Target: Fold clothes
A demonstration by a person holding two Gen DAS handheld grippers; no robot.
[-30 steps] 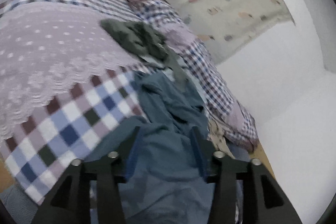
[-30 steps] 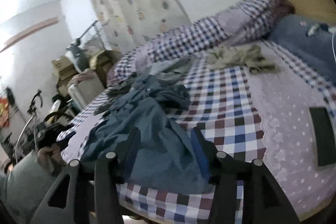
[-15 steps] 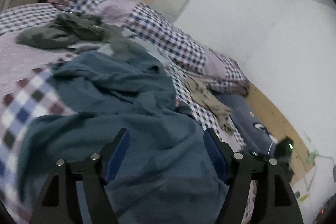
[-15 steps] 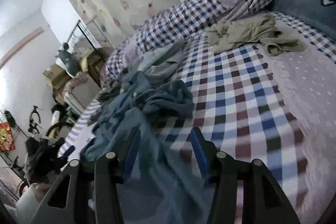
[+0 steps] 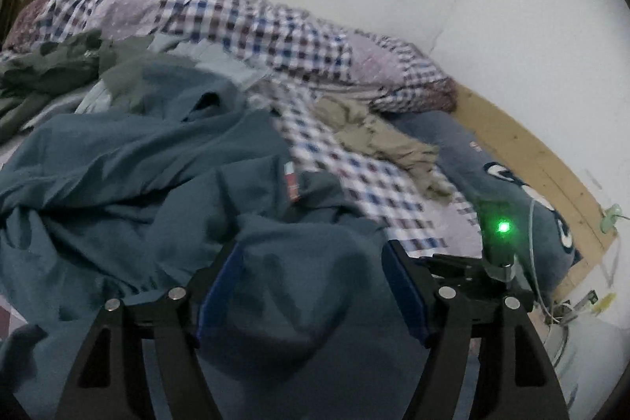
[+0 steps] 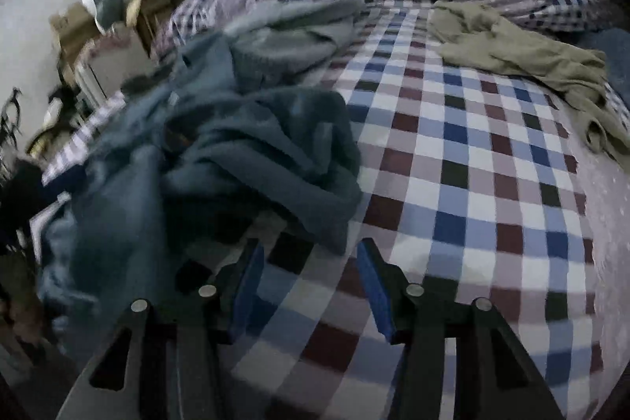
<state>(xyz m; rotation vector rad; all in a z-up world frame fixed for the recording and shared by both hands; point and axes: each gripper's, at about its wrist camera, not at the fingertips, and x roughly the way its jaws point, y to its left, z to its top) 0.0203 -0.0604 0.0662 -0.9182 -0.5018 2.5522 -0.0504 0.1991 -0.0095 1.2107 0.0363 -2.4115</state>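
Teal garment (image 5: 130, 184) under two grippers: left (image 5: 311, 286) open, right (image 6: 307, 282) closing, empty.

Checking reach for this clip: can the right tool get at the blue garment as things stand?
Probably yes: the right tool, jaws apart with only checked bedspread between them, sits just short of the blue garment's near edge; nothing intervenes.

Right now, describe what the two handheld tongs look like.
Both the left tongs and the right tongs have matte black angular frames with triangular cut-outs, round silver rivets and flat blue pads. A small green light glows beside the left one.
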